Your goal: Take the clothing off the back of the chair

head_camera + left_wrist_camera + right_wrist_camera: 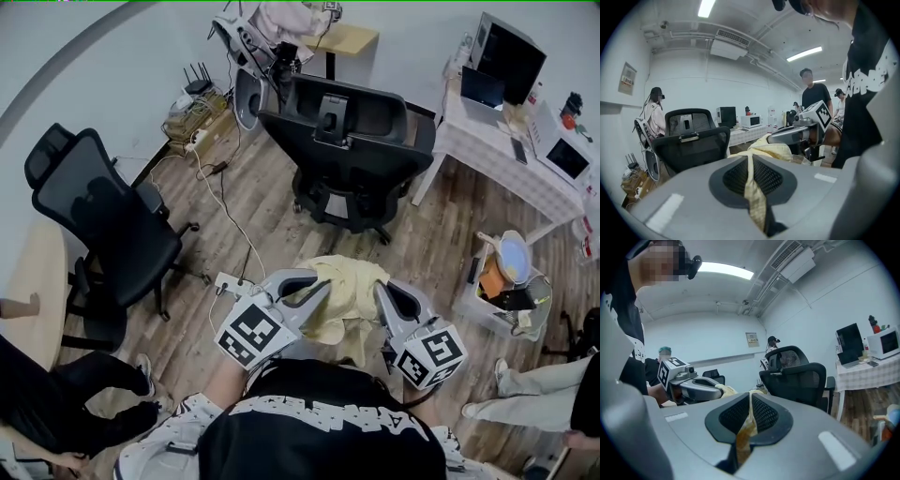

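My left gripper [317, 285] has its jaws pinched almost together on a thin fold of the yellow garment [349, 292]. My right gripper [381, 289] is clamped the same way on another fold of it. The garment hangs bunched between the two grippers, close in front of my chest and above the wooden floor [441, 234]. The black chair [349, 141] stands well apart beyond it, near a table [487, 150] with a checked cloth.
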Demonstrator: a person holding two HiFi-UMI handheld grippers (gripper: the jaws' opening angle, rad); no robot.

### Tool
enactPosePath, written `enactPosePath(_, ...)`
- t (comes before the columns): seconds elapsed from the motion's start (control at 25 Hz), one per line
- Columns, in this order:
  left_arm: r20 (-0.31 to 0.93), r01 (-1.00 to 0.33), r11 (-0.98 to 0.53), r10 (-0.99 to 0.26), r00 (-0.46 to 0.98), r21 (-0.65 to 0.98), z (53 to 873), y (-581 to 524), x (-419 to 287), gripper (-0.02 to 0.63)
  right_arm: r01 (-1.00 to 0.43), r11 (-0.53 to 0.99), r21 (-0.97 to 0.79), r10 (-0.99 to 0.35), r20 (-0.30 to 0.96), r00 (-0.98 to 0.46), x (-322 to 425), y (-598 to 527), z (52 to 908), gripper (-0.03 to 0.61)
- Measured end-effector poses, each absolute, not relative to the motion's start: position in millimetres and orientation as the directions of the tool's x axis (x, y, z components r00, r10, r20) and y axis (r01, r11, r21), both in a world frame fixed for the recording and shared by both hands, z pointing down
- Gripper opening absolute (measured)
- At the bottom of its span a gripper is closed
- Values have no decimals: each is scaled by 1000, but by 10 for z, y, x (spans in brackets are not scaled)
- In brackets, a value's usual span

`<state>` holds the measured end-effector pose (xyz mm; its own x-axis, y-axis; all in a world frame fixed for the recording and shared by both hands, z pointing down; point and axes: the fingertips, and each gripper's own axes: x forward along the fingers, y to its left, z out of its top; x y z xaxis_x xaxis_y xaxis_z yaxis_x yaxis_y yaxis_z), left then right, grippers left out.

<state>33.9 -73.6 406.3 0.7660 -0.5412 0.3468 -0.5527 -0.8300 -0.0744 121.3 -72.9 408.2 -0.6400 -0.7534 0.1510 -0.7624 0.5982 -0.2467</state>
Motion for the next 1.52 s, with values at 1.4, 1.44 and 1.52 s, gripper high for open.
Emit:
enactPosePath(1.4, 331, -461, -883, -463, 822, -91, 3984, -875, 590, 17, -823, 527, -209, -814, 154, -560, 1453, -776, 3963, 29)
enactPosePath(1.44, 331, -460, -883, -462, 822, -91, 3985, -875, 601, 17, -823, 527, -210, -814, 153, -560, 1463, -778, 3964, 29)
enactPosePath(1.52, 334, -458, -884, -460, 823, -91, 3987, -878, 621, 17, -823, 527, -211, -814, 152, -560, 1484, -785, 3964, 29)
